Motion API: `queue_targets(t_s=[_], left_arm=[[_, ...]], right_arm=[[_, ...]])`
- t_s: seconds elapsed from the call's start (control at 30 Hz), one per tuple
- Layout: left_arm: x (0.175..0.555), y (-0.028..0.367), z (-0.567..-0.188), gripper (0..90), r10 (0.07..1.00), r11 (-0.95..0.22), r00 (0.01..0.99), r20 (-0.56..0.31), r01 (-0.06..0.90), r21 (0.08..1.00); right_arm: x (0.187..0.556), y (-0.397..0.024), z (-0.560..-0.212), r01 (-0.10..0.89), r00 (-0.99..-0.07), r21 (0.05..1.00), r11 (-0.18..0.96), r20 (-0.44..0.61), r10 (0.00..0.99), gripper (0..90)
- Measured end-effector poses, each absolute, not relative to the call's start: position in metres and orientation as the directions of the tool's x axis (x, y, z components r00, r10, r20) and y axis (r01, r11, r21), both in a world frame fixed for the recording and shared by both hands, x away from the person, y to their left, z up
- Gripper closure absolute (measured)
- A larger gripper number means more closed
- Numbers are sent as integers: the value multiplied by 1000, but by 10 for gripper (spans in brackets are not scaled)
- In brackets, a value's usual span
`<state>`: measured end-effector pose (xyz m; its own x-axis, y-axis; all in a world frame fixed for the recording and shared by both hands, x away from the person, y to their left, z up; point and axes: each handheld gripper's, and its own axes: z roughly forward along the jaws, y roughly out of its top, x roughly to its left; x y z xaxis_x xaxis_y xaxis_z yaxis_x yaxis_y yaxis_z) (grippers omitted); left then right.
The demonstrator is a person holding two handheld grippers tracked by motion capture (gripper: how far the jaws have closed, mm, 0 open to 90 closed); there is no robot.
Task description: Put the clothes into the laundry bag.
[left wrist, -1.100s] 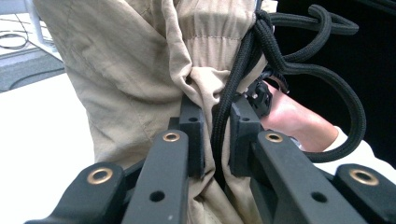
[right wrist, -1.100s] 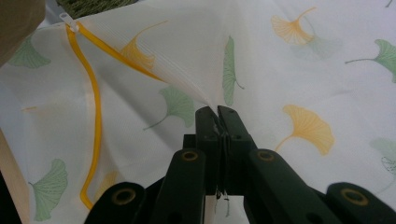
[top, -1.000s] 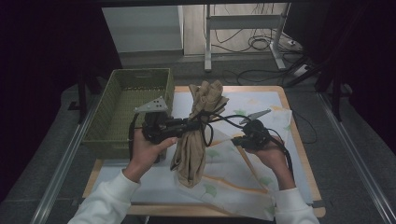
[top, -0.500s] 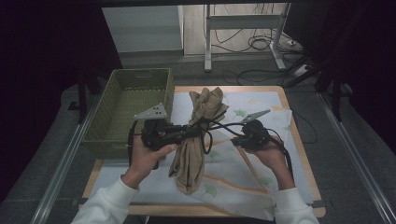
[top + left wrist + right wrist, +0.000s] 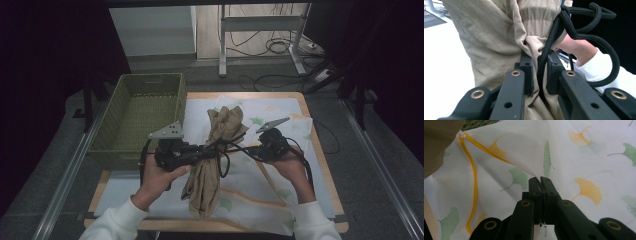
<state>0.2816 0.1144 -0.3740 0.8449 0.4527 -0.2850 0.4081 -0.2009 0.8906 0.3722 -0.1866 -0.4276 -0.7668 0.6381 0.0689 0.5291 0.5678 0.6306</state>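
Overhead, leaf-print cloth (image 5: 280,175) over wooden table (image 5: 320,165), pinched in closed right claw (image 5: 541,180); left claw (image 5: 539,66) clamping beige garment (image 5: 210,170).

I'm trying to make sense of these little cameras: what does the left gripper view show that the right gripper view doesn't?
Left gripper view: the left gripper clamps bunched tan cloth of the trousers with their black drawstring; a white sleeve lies beyond.
Right gripper view: the right gripper pinches a white mesh bag printed with ginkgo leaves, with a yellow zipper.
Shared: tan cloth, also at the right view's edge.
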Motion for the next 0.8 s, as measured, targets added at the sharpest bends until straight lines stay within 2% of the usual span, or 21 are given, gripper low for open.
queue_targets(t_s=[0.8], left_arm=[[270,101,-406,794,415,-302,856,-308,449,841]], right_arm=[[372,-187,-426,527,-766,635,564,67,640,863]])
